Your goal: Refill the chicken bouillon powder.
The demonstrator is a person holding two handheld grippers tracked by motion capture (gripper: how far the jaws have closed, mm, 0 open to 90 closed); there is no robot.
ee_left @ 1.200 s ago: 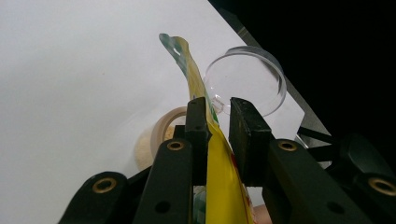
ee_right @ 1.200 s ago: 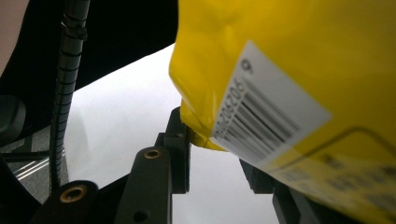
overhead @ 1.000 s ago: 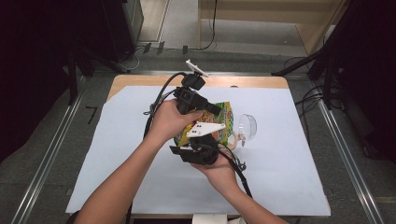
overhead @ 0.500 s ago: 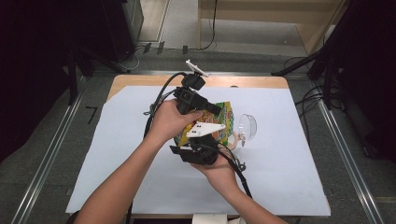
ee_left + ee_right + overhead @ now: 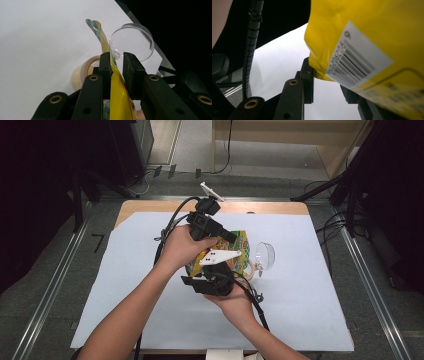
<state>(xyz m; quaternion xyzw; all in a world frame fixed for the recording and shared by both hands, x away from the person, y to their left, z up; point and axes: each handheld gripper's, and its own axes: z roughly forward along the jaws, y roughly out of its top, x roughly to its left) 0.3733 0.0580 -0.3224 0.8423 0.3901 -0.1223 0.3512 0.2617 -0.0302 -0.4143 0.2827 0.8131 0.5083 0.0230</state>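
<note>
Pouch (image 5: 239, 251) betw. grippers; lid (image 5: 265, 256) right, on sheet (image 5: 310, 290).

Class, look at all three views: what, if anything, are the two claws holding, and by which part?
Both hold the yellow plastic snack bag. The left claw pinches its thin upper edge; the right claw grips a lower corner beside the barcode label.

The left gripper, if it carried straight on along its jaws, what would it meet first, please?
Probably the clear plastic lid, which stands just beyond the left gripper that pinches the yellow bag; depth is hard to judge, and the white table cover lies behind.
</note>
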